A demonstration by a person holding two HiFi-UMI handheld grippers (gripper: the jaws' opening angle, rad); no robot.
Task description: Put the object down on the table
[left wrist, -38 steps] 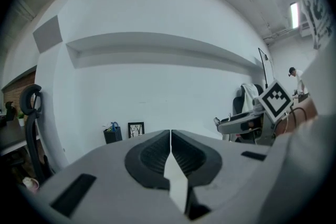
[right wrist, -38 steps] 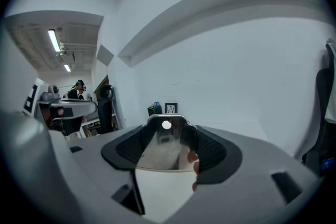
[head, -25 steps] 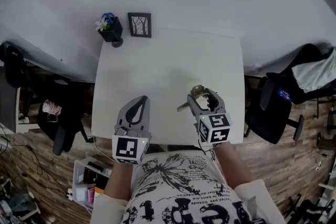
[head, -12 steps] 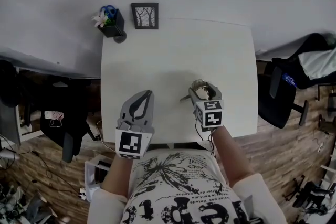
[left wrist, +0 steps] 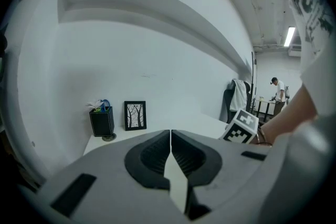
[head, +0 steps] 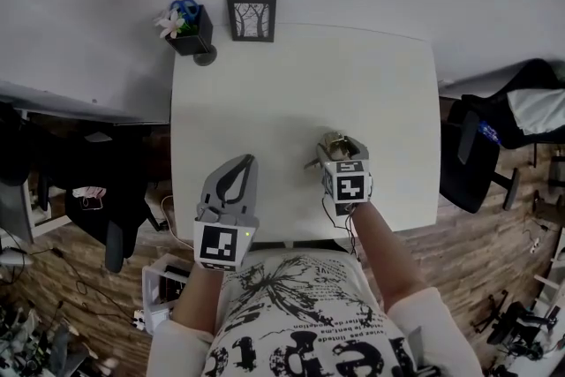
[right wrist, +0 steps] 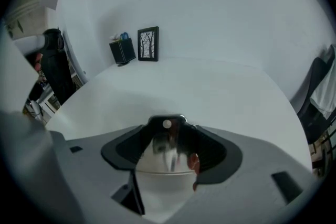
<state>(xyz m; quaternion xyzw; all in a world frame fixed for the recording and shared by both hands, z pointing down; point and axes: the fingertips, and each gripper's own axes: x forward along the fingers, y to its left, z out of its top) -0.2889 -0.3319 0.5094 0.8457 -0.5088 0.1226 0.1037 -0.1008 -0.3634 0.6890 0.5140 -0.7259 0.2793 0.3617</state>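
Note:
My right gripper is shut on a shiny metal cup low over the white table, right of the middle near the front edge; whether it touches the top I cannot tell. A thin handle sticks out to the left. In the right gripper view the cup fills the gap between the dark pads of the right gripper. My left gripper hovers at the table's front left, jaws pressed together on nothing. The left gripper view shows the left gripper shut.
A black pen holder with a flower and blue scissors stands at the table's far left corner, a small framed picture beside it against the wall. Black chairs stand to the right and left of the table.
My right gripper has sunk toward the table top with the metal cup in it, its marker cube looking smaller. The left gripper has hardly moved.

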